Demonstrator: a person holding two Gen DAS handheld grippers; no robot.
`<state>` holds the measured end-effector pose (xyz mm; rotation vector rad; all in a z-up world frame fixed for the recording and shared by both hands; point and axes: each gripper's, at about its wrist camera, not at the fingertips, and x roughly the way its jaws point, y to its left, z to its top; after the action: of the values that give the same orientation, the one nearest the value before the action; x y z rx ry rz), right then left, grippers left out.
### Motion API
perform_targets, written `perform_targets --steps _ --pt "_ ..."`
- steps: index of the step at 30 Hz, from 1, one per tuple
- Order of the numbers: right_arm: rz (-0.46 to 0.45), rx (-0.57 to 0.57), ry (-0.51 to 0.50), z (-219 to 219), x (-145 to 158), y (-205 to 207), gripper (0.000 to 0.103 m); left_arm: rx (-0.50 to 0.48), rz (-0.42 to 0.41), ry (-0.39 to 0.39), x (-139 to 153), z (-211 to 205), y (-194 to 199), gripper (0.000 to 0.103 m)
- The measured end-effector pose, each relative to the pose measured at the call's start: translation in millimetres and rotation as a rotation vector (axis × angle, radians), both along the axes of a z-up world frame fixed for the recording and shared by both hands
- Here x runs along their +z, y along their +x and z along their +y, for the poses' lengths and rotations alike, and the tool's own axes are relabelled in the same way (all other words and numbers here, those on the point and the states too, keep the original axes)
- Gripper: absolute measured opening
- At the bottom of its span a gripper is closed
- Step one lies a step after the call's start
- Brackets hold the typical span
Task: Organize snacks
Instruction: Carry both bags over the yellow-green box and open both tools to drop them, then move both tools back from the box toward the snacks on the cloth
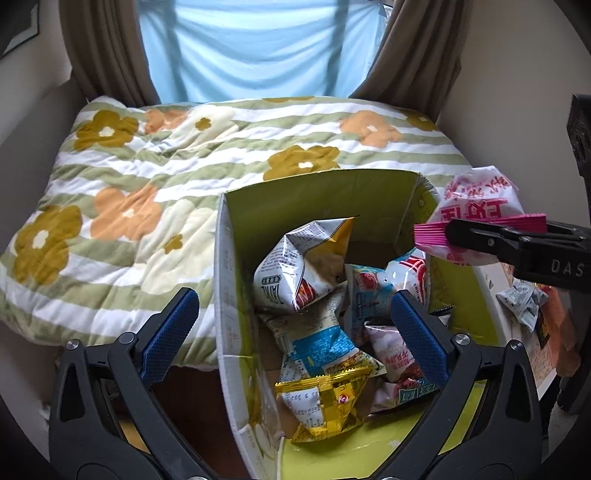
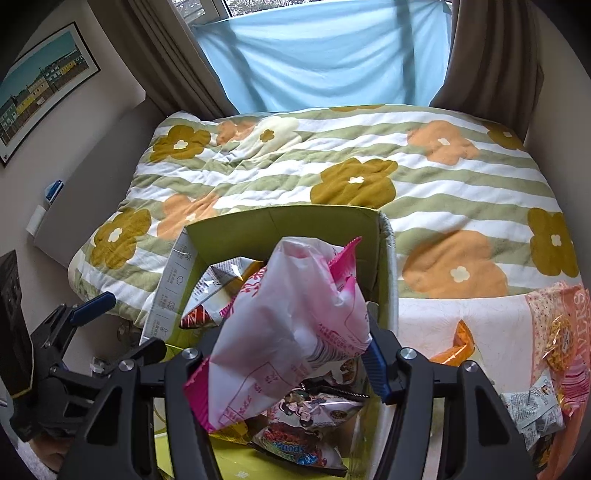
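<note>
Pink-and-white snack packet (image 2: 284, 317): clamped in right gripper (image 2: 291, 354), above open cardboard box (image 1: 236, 258). Box: green-lined, holding several snack packets (image 1: 314, 332). Left gripper (image 1: 291, 314): jaws spread wide, holding nothing, over box. Floral quilt (image 1: 147, 184): 12 o'clock beyond box. Loose packets (image 2: 535, 410): 3 o'clock.

Home bedroom: a bed (image 2: 369, 177) with a quilt (image 1: 184, 173) in green-white stripes and big flowers filled most of both views. Brown curtains (image 1: 99, 51) framed a window (image 2: 207, 9) covered with a light blue sheet (image 1: 258, 48). A framed picture (image 2: 40, 85) of coloured houses hung on the plain wall at left. Cardboard box (image 1: 236, 295) of snack packets (image 1: 306, 269) sat beside the bed
</note>
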<state>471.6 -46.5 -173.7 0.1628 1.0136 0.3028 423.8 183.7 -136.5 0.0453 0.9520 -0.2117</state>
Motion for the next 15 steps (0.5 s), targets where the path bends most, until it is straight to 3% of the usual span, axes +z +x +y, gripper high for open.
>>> perform_targets --steps 3,5,7,15 --pt "-0.012 0.018 -0.012 8 3 6 0.059 0.015 -0.007 -0.033 7 6 -4 0.103" --pt "-0.027 0.013 -0.029 10 5 7 0.068 0.021 -0.01 -0.05 10 7 -5 0.103" --pt "-0.038 0.002 -0.051 11 9 6 0.092 0.023 -0.021 -0.05 13 9 -8 0.103" --pt "-0.075 -0.027 -0.08 2 18 -24 0.093 0.017 -0.038 -0.067 18 15 -24 0.103"
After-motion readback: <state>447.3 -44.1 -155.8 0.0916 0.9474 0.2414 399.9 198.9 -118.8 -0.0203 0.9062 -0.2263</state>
